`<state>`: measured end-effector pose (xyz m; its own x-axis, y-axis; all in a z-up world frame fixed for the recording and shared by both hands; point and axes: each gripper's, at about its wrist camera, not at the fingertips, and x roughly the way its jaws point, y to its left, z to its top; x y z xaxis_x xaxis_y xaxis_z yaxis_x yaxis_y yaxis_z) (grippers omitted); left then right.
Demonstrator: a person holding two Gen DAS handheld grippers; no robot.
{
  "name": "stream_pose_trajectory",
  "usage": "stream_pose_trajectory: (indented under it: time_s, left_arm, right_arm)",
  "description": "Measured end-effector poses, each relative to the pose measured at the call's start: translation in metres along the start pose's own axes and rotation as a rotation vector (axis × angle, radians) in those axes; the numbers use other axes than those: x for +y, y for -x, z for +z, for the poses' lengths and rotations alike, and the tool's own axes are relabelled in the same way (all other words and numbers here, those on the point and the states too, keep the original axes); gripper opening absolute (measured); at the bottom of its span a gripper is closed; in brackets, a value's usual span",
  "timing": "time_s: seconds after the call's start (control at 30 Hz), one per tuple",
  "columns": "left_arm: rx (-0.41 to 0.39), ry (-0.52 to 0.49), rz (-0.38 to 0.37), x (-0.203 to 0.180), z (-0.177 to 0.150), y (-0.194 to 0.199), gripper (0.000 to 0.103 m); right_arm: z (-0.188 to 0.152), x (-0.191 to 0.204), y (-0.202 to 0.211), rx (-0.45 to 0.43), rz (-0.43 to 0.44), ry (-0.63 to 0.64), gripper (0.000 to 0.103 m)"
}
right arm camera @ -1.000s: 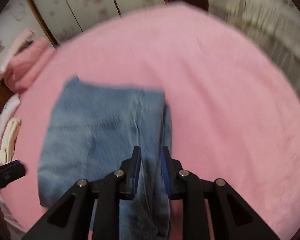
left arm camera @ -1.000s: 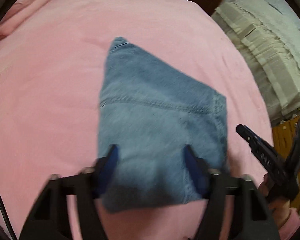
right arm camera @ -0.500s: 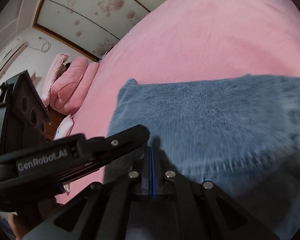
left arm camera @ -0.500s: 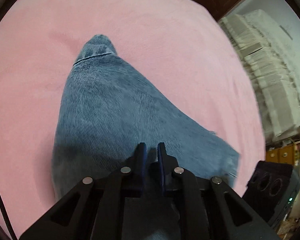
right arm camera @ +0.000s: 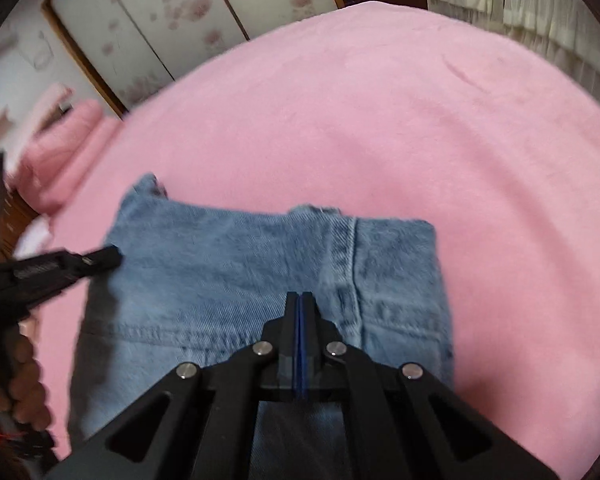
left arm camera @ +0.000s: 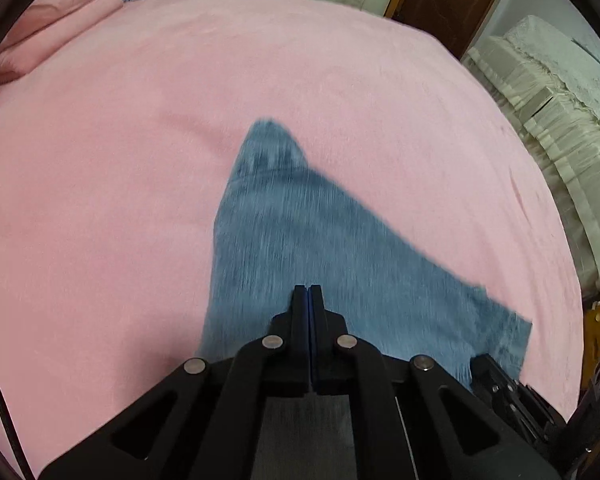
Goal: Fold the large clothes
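Garment: folded blue denim jeans [right arm camera: 236, 280], lying flat on pink fleece bed cover [right arm camera: 380, 120], near its front edge; side seam and stitched hem line visible in right wrist view.

Left gripper [left arm camera: 309, 292]: black two-finger tool, blue pads pressed together; a second ago spread wide astride the denim, since then drawn shut; no fold of cloth seen between the pads, tips poised over the cloth.

Right gripper [right arm camera: 300, 298]: black two-finger tool, pads pressed together; a second ago parted slightly around a raised ridge of denim, now shut with nothing visibly pinched.

Contact: tips over the denim in both wrist views; whether touching or just above, cannot tell.

Change in garment: ridge formerly between right pads gone; top layer now lying flat, outline roughly rectangular.

Hand: fingers wrapped on left gripper handle, at left edge of right wrist view [right arm camera: 20, 384].

Meaning for task: judged as fold laid down and released; closed tips likely suited to pressing or smoothing the stack, or to withdrawal.

Remaining: judged little; possibly final flattening of far corner [left arm camera: 272, 140].

Surroundings: pink pillows [left arm camera: 52, 28]; cream lace-covered furniture [left arm camera: 548, 92]; floral wardrobe doors [right arm camera: 148, 28].
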<state>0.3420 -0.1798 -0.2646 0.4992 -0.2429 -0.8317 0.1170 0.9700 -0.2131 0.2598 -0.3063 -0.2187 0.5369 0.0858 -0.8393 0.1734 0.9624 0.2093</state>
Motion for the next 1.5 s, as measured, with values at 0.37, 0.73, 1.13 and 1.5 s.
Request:
stream_pose_trajectory:
  time_s: [0.37, 0.73, 1.13, 1.5]
  left_arm:
    - [0.116, -0.036, -0.010, 0.005, -0.117, 0.046, 0.001]
    - [0.170, 0.080, -0.118, -0.009, -0.139, 0.066, 0.001]
    - [0.095, -0.028, 0.086, 0.021, -0.175, 0.087, 0.002]
    - [0.138, 0.034, 0.277, 0.038, -0.187, 0.101, 0.017]
  right_arm:
    - [-0.082, 0.007, 0.052, 0.160, -0.036, 0.136, 0.000]
    - [-0.098, 0.019, 0.059, 0.222, 0.368, -0.238, 0.000]
    - [-0.125, -0.035, 0.073, 0.286, 0.151, -0.165, 0.000]
    - [-0.124, -0.006, 0.106, 0.362, -0.079, -0.069, 0.003]
